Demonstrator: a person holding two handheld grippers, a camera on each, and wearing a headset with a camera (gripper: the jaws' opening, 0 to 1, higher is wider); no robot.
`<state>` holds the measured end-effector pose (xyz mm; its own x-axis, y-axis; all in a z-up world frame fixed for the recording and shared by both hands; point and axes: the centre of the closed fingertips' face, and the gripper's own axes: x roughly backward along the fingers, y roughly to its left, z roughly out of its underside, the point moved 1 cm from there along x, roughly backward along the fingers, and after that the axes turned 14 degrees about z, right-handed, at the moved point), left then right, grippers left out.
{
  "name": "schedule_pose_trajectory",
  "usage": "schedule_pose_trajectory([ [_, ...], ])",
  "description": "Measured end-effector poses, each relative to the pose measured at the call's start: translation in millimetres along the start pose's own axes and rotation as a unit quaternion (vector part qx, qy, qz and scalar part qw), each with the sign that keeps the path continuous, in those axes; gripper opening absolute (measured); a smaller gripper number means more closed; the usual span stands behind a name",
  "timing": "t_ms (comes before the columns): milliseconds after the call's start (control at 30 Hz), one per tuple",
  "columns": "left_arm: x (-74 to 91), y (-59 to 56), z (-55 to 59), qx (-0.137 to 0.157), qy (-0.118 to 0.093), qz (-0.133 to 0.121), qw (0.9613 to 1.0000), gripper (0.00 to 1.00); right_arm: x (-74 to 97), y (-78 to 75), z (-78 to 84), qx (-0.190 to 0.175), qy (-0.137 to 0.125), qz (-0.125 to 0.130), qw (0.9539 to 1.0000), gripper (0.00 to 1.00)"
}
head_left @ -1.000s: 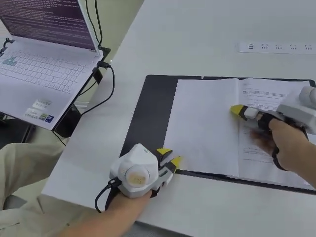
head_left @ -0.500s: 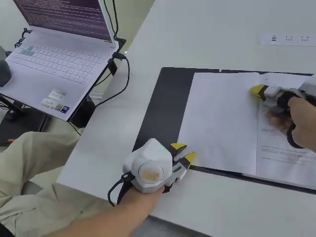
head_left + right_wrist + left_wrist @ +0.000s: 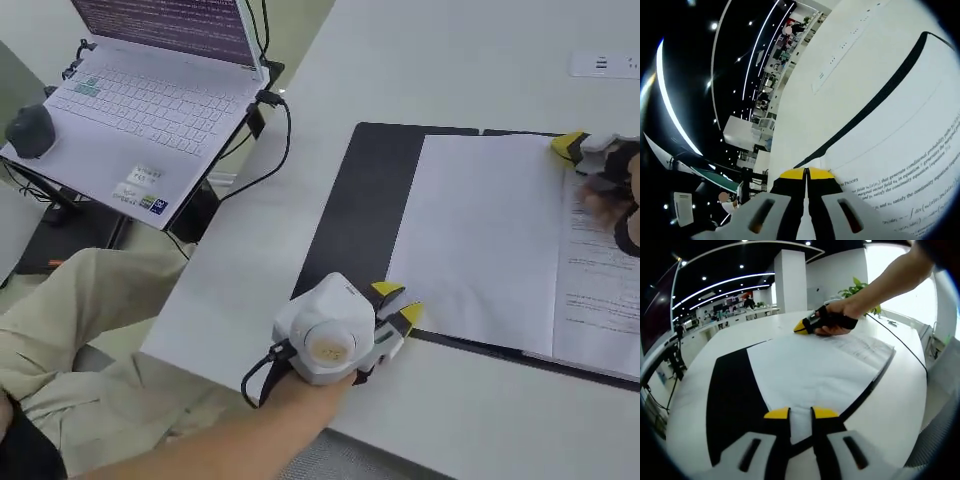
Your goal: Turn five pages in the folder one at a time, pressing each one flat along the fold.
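A black folder (image 3: 355, 215) lies open on the white table. A blank turned page (image 3: 480, 240) rests flat on its left half, beside a printed page (image 3: 600, 290). My left gripper (image 3: 398, 304) sits at the folder's near edge, on the blank page's lower corner. Its yellow-tipped jaws stand slightly apart with nothing held, as the left gripper view (image 3: 800, 413) shows. My right gripper (image 3: 568, 148) is shut, tips pressed on the fold near the folder's far edge. Its closed tips (image 3: 805, 174) touch the top of the printed page (image 3: 900, 170).
An open white laptop (image 3: 160, 110) stands on a stand at the left, with a cable (image 3: 270, 150) hanging off it and a dark mouse (image 3: 30, 130) beside it. A white power strip (image 3: 605, 65) lies beyond the folder. The person's beige trouser leg shows at lower left.
The right gripper has slid along the fold away from me, up to the folder's far edge. The left gripper has stayed on the page's lower corner. The head camera has shifted left.
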<state>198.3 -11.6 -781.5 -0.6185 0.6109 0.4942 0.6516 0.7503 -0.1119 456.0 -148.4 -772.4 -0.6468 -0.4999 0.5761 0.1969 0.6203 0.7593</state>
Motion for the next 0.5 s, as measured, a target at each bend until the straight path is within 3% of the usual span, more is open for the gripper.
schedule_pose_trajectory([
  [233,0.3,-0.1,-0.6,-0.001,-0.002,0.000,1.0000,0.14,0.6,1.4,-2.7,-0.024,-0.001,-0.003,0.9997,0.00],
  [500,0.4,0.4,-0.8,-0.001,0.000,0.000,1.0000,0.14,6.8,-2.4,8.5,-0.036,0.031,-0.012,0.9988,0.00],
])
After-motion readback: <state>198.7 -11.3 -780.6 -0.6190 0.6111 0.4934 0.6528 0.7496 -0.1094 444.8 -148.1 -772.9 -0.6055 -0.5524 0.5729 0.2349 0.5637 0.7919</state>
